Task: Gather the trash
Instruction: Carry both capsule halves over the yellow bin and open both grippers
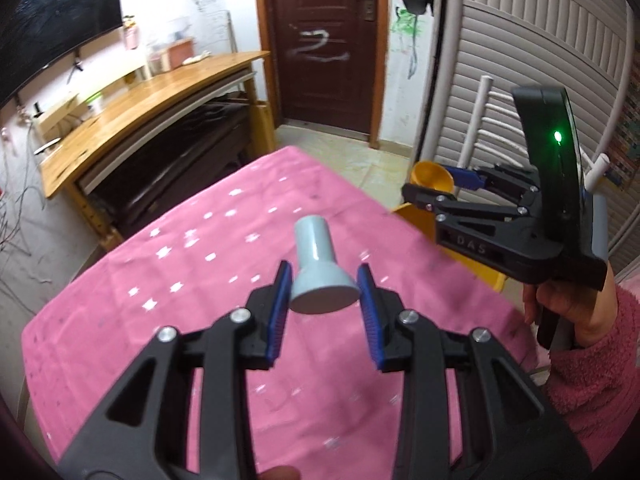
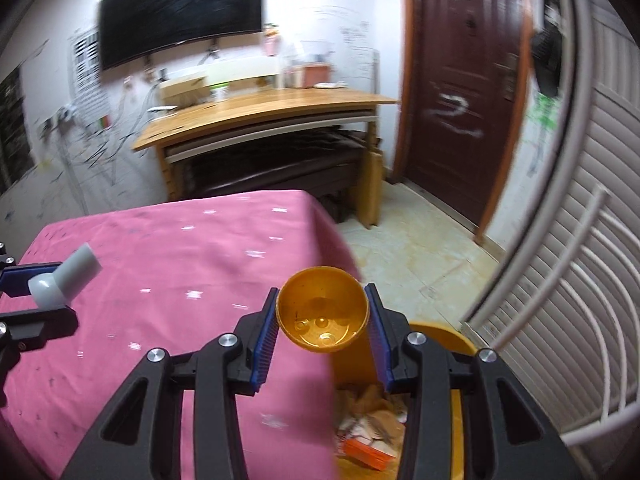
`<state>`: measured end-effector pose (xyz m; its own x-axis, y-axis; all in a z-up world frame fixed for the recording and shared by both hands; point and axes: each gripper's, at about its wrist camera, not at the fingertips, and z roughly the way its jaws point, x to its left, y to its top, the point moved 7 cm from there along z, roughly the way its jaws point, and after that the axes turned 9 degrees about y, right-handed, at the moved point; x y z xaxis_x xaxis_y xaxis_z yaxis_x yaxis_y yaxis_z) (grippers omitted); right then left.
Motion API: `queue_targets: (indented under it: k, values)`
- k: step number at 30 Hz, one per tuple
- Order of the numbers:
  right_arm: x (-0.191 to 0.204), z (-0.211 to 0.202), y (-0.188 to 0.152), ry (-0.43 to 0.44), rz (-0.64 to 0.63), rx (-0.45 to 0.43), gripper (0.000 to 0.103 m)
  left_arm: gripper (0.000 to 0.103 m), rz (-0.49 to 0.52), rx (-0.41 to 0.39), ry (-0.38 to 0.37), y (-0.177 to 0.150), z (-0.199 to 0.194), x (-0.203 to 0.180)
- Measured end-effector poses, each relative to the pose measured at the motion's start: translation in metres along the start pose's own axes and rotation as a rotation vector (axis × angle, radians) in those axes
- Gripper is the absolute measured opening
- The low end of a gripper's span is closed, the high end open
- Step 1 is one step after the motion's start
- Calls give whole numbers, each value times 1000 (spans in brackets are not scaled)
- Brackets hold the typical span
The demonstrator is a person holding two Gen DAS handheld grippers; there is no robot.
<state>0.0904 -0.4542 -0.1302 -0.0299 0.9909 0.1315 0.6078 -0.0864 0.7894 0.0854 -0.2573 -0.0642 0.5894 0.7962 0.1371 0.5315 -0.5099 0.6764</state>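
While the left gripper (image 1: 323, 307) grasps a grey funnel (image 1: 320, 276), the right gripper (image 2: 322, 330), clenched on an orange cup (image 2: 323, 314), should release over the bin (image 2: 460, 400) at five o'clock.

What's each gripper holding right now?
Left gripper: closed on the pale blue cup.
Right gripper: closed on the orange cup, above the yellow bin.

Each handheld gripper, left gripper (image 1: 324, 304) and right gripper (image 2: 322, 332), has black skeletal linkage arms with triangular cut-outs, silver screws at the pivots, ribbed blue pads (image 1: 280, 312), embossed "DAS" lettering and a green indicator light (image 1: 557, 136); the person wears a fuzzy pink sleeve (image 1: 596, 364).
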Motion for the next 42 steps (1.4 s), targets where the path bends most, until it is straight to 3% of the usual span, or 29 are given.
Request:
queue_targets:
  k: [6,10,16,21,30,33,38,42]
  values:
    - [-75,-10,-26,-64,132,9,36,32,-2,16,-55,26,19,-38]
    - [-101,-5,-46,-67,189,41,36,32,-1,31,-87,40,32,-66]
    - [-114,10,-64,-41,232,93,38,32,-10,72,-135,58,58,-97]
    - [-126,9,-67,-43,270,96,53,32,-4,102,-152,65,75,-120]
    - [-161,-10,-70,-86,352,43,55,32,-25,159,-214,67,94,-142]
    - [-165,-15,-72,-94,371,28,55,59,-23,149,-214,68,91,-147]
    - [-155,-16,-67,-73,347,16,55,62,-29,124,-204,68,82,-143]
    - [-143,-18,-61,-58,318,4,55,71,-48,88,-187,64,69,-127]
